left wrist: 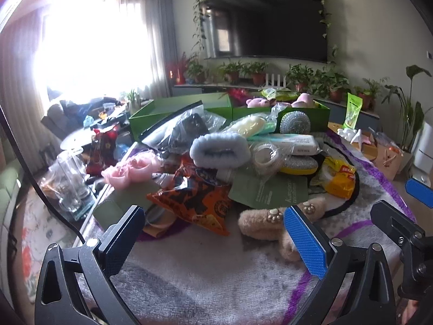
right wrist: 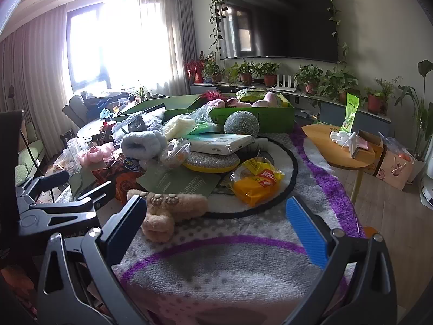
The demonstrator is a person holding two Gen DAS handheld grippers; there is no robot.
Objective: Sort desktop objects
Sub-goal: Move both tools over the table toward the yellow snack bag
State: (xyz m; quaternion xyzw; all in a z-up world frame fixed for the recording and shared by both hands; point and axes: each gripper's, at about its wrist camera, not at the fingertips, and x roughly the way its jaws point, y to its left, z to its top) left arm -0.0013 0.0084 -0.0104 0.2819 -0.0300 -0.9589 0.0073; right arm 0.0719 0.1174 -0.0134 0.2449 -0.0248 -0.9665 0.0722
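Tan fuzzy plush slippers with paw prints point(left wrist: 266, 223) lie at the near edge of the pile on the grey-and-purple fleece-covered table point(right wrist: 216, 270), just ahead of both grippers. Left gripper point(left wrist: 213, 233) and right gripper point(right wrist: 216, 227) hang with fingers spread, gripping nothing. Behind sit an orange snack bag point(left wrist: 194, 203), a yellow packet point(right wrist: 254, 184) and green boxes point(right wrist: 257, 116).

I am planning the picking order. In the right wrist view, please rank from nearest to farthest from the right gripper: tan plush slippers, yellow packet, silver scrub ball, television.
From the right gripper:
1. tan plush slippers, just ahead, left
2. yellow packet, ahead, slightly right
3. silver scrub ball, mid-pile, before the green box
4. television, far wall
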